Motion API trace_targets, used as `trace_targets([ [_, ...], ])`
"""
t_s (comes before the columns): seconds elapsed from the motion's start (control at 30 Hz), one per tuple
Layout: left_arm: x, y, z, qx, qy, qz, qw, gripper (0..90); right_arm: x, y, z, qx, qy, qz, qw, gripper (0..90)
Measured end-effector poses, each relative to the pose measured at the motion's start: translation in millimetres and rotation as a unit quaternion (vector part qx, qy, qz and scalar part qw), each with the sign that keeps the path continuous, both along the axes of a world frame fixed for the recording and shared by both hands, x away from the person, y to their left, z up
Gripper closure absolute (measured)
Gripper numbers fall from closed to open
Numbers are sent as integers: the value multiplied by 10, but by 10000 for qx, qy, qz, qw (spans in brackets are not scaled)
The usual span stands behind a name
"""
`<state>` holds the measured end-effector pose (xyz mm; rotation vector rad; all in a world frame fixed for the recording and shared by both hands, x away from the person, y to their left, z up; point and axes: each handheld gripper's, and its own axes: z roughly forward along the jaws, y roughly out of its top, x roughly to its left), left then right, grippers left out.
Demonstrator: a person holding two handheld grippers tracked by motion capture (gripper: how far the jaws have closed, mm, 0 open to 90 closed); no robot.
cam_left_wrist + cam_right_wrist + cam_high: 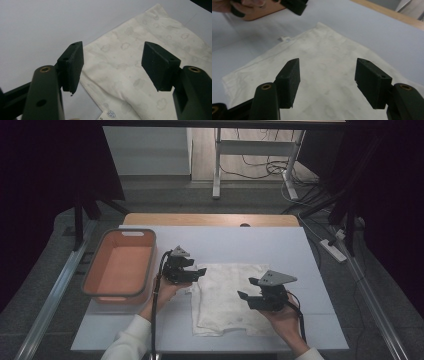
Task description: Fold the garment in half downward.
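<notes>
A folded white cloth [227, 297] with a faint printed pattern lies on the white table top, a small label at its left edge [110, 114]. My left gripper [199, 271] hovers at the cloth's upper left corner, held in a hand, its jaws open with nothing between them [112, 66]. My right gripper [245, 288] hangs over the cloth's right half, pointing left, jaws wide apart and empty [327, 80]. In the right gripper view the cloth [322, 65] spreads under the jaws, and the left gripper [294, 5] shows at the top.
An orange plastic basin [120, 265] with a grey rim stands on the table's left side, empty. The table's wooden far edge [210, 220] and a metal frame with cables on the floor lie beyond.
</notes>
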<state>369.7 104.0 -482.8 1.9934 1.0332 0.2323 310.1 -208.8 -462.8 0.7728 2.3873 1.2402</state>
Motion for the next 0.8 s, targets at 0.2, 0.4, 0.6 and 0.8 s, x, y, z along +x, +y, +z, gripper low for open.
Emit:
trace_targets([
  [0.2, -5, -10, 1, 14, -9, -12, 10000, 345, -68, 166, -97, -135, 100, 279, 9995, 371],
  [0.4, -1, -5, -2, 28, -13, -20, 10000, 345, -136, 263, -81, -21, 156, 425, 9990, 371],
  [0.6, -1, -13, -3, 57, -30, -37, 10000, 345, -218, 364, -44, 48, 168, 594, 9981, 371],
  [0.8, 3, -9, -6, 59, -11, -16, 10000, 341, -291, 477, -51, 23, 196, 737, 9971, 371],
])
